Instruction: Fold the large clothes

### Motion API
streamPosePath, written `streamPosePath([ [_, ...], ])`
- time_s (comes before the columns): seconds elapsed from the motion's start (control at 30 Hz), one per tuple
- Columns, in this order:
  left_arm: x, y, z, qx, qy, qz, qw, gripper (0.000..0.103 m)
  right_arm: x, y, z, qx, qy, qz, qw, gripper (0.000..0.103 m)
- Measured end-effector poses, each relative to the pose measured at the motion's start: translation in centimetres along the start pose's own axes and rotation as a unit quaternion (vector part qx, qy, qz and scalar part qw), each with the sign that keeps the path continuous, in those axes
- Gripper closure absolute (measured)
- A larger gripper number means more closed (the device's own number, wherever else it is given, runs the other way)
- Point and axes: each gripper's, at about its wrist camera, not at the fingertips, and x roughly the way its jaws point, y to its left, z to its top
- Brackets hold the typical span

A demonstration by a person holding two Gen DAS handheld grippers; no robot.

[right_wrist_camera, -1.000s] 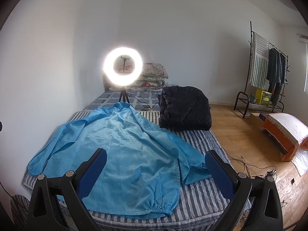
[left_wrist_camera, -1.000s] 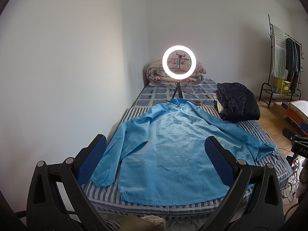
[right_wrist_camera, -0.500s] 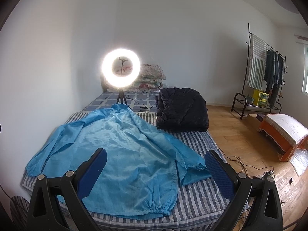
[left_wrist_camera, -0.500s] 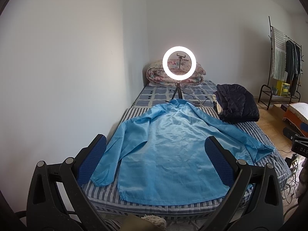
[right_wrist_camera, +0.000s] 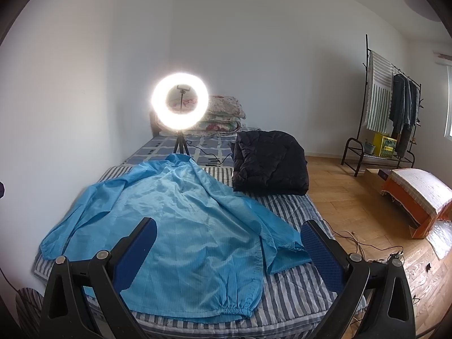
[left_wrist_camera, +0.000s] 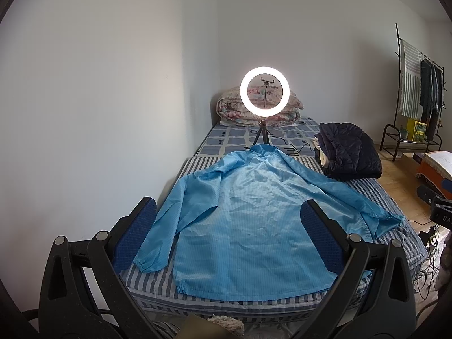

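- The thin, shiny light-blue jacket lies spread flat, sleeves out, on the blue-and-white striped bed; no fold is started.
- The left gripper and right gripper both hover above the hem with fingers wide apart, holding nothing.
- The slippery fabric could slide from a shallow pinch, or bunch (wrinkles already show).
- The right sleeve drapes near the bed edge and could slip off.
- The lit white ring light on its black tripod stands by the collar; a tug might topple it.

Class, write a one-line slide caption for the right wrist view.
Open right gripper hovers over a blue jacket spread on a striped bed.
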Motion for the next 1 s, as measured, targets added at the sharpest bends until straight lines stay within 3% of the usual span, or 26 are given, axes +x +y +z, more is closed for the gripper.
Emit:
streamPosePath([
  [1.0,2.9,2.4,-2.1,-0.003,0.024,0.026,0.9994,0.0,1.3,2.2,0.4,-0.011,-0.002,0.023,1.0,0.0],
])
